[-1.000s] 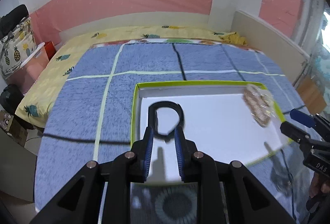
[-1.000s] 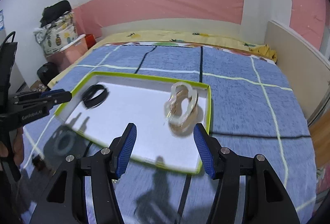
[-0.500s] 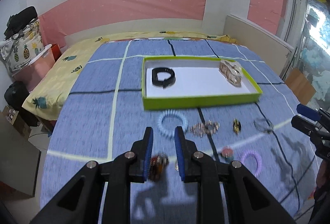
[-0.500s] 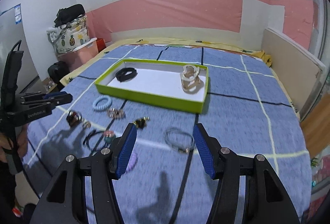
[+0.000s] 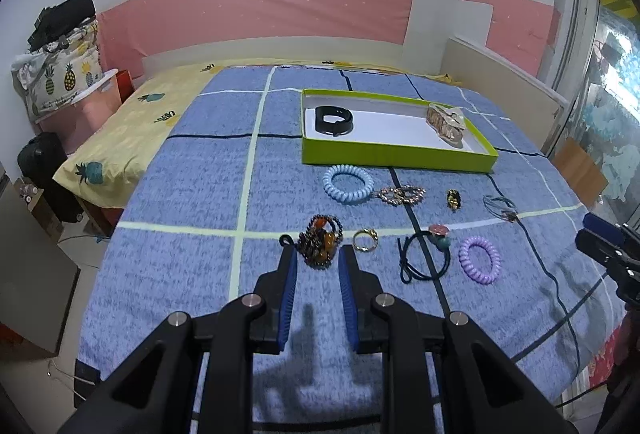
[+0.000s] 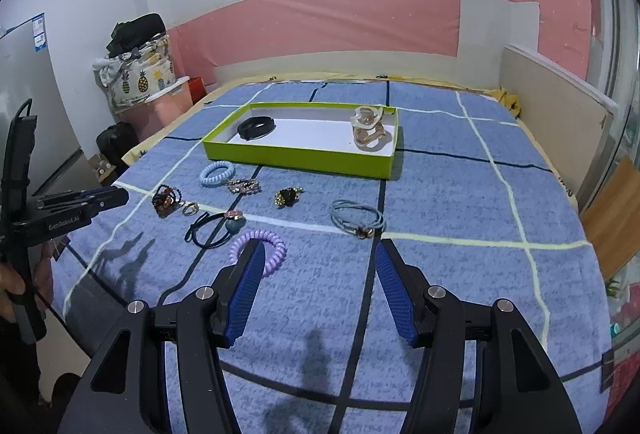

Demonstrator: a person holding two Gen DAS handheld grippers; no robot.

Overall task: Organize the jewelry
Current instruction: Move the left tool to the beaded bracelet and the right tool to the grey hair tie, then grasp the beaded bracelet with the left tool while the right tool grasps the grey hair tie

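A green box (image 5: 396,155) (image 6: 296,154) on the blue bedspread holds a black band (image 5: 334,120) (image 6: 256,127) and a beige hair claw (image 5: 446,122) (image 6: 370,128). In front of it lie a blue coil tie (image 5: 347,184), a beaded bracelet (image 5: 321,240) (image 6: 166,200), a gold ring (image 5: 365,239), a black hair tie with charm (image 5: 424,254), a purple coil tie (image 5: 479,259) (image 6: 276,250) and a grey cord bracelet (image 6: 358,218). My left gripper (image 5: 318,262) is open and empty, just short of the beaded bracelet. My right gripper (image 6: 320,258) is open and empty above the bedspread.
A sparkly clip (image 5: 401,194) and a small dark brooch (image 5: 453,199) lie near the box. A pineapple-print bag (image 5: 60,74) and a black backpack (image 5: 42,162) stand left of the bed. A beige board (image 5: 500,74) lines the right side.
Both grippers have pulled back from over the box toward the near edge of the bed. The loose jewelry in front of the box has come into view.
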